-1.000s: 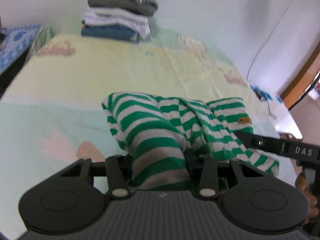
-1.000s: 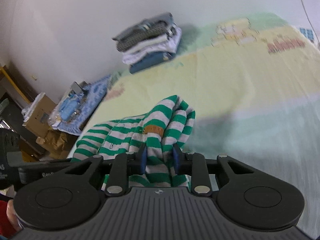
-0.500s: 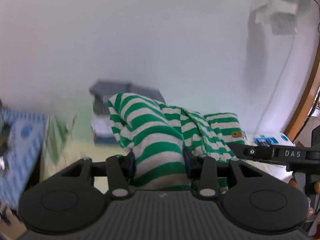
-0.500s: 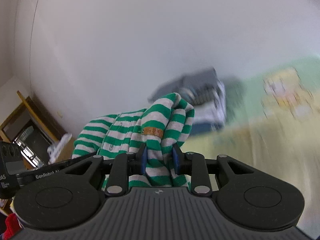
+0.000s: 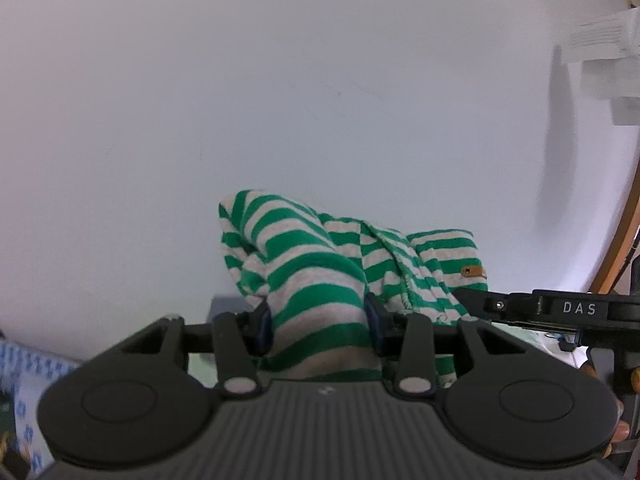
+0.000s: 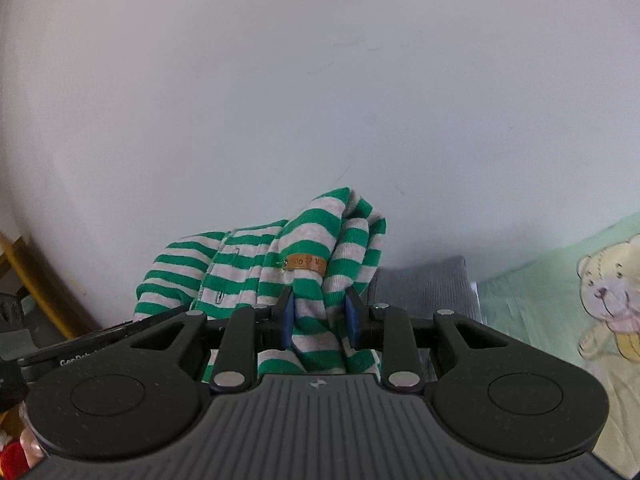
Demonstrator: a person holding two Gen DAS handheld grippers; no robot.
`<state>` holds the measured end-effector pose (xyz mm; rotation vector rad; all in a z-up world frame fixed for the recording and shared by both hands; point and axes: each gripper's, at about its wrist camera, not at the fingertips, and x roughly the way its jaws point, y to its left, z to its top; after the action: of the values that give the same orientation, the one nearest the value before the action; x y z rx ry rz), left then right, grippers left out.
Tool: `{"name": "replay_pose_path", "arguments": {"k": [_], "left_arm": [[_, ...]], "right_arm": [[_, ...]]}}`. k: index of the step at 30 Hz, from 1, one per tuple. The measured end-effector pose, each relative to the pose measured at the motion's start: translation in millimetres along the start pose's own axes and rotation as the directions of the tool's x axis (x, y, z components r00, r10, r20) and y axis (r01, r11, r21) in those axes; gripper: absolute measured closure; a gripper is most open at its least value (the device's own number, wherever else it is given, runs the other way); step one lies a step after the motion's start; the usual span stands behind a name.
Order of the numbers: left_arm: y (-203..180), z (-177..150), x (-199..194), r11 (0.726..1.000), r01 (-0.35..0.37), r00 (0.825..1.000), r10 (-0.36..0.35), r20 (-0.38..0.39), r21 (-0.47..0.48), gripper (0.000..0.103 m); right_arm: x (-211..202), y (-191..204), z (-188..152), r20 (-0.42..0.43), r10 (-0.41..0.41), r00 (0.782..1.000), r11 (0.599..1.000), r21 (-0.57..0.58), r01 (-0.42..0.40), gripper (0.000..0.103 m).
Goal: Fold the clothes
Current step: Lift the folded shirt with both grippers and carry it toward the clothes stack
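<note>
Two tools, one garment between them. Left tool [image 5: 318,320]: closed on a thick fold of the green-and-grey striped garment [image 5: 316,280], blue pads pressed into the cloth on both sides. Right tool [image 6: 318,318]: likewise clamped on a bunched fold of the same striped garment [image 6: 316,252], blue pads biting in from left and right. Garment: held up in front of a plain white wall [image 5: 280,100], bunched and draped over and past both sets of fingers, hanging down behind the tool bodies. Small tan label [image 6: 306,263] sewn on the cloth, just above the right tool's grip; same label [image 5: 473,271] seen from the left wrist view, off to the right of that grip. Right tool's black body, marked "DAS" [image 5: 560,310], visible at the right edge of the left wrist view, level with the left tool. Behind and below the garment: grey folded knitwear [image 6: 424,288], partly hidden. Bed sheet [image 6: 532,300], pale green and yellow with a teddy bear print [image 6: 608,284], at lower right of the right wrist view. Wooden door frame [image 5: 624,232] at far right of the left wrist view. Blue-patterned cloth [image 5: 24,376] at lower left there.
</note>
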<state>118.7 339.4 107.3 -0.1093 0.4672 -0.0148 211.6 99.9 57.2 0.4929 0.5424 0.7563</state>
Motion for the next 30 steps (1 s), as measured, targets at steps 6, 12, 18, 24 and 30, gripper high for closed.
{"name": "replay_pose_path", "arguments": {"k": [6,12,18,24,30], "left_arm": [[29.9,27.8,55.5,1.0,-0.002,1.0,0.002,-0.002,0.014,0.062],[51.7,8.4,105.9,1.0,-0.019,0.997,0.018,-0.082,-0.018,0.062],[57.2,-9.1,135.6,0.997,-0.07,0.991,0.072,-0.113,0.018,0.061],[64.9,-17.2,123.6,0.995,-0.063,0.992,0.072,-0.102,0.083,0.045],[72.9,-1.5,75.9,0.991,-0.094,0.995,0.092,0.023,0.092,0.038]], "right_arm": [[52.3,-10.9,21.8,-0.011,-0.056,0.998,0.998,0.007,0.056,0.076],[90.2,-22.9,25.4,-0.031,-0.153,0.988,0.988,-0.028,0.153,0.076],[116.8,-45.2,11.1,-0.051,-0.278,0.959,0.959,-0.065,0.275,0.076],[124.9,-51.4,-2.5,-0.037,-0.313,0.949,0.939,-0.164,0.303,0.066],[73.8,-39.7,12.0,0.131,-0.265,0.955,0.925,-0.244,0.29,0.065]]}}
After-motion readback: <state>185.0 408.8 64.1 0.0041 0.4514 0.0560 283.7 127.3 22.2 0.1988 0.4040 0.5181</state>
